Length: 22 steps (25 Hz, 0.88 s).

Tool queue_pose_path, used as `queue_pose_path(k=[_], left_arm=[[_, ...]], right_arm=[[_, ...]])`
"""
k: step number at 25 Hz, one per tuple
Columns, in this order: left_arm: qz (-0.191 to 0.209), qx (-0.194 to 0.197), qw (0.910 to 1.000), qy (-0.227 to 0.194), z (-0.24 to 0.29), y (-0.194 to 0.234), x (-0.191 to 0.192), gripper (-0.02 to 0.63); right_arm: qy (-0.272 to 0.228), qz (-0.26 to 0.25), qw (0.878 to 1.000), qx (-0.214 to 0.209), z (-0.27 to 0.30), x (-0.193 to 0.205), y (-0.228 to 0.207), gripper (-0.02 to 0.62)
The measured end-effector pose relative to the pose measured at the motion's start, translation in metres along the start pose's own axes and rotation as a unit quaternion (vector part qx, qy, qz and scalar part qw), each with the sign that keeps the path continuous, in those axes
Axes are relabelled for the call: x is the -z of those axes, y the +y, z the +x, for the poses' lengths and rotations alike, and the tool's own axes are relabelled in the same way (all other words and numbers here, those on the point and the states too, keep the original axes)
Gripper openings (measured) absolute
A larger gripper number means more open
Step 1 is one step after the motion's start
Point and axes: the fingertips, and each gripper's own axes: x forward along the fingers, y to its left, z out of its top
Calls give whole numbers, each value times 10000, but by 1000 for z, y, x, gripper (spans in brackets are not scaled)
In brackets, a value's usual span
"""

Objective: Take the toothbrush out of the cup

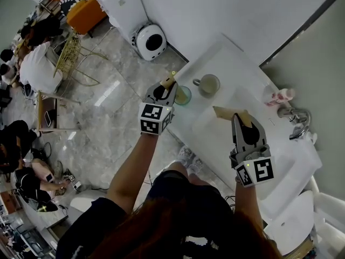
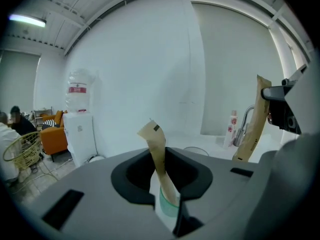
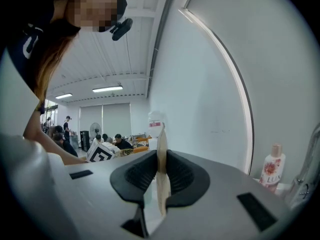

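My left gripper [image 1: 166, 87] [image 2: 162, 181] is shut on a tan paper-wrapped toothbrush [image 1: 171, 80] [image 2: 158, 146], whose top sticks up past the pads. Just right of its tips stands a pale green cup [image 1: 184, 95]. A pale green and white round edge [image 2: 168, 205] shows low in the gap and looks like that cup. Over the basin, my right gripper [image 1: 237, 118] [image 3: 161, 173] is shut on a second flat tan paper packet [image 1: 228, 112] [image 3: 161, 151], seen edge-on in the right gripper view. The left gripper view shows that packet [image 2: 256, 119] at the right.
A grey mug [image 1: 209, 84] [image 2: 197, 149] stands on the white counter [image 1: 226, 53] behind the cup. A faucet [image 1: 295, 117] [image 2: 244, 126] and a pink-labelled bottle [image 1: 279, 96] [image 3: 272, 166] sit at the sink's far side. A water dispenser [image 2: 80, 129] stands left; people sit beyond it.
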Motion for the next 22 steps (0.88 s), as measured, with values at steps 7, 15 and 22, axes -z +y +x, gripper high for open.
queue_pose_path(k=[7,15,22], left_arm=[[21,57,9990,-445,-16,-11,-29,49],[204,62,9945,-1026,-70,-26,-100,48],[488,-334,9889,-1361,-128,-37,-135,48]], right_arm=[[-101,-19,9999,28,-4,-7,-2,66],[-328,-125,9994,0,-14,-27,-1,66],[-604,-405,9973,-71,-28,-56,6,66]])
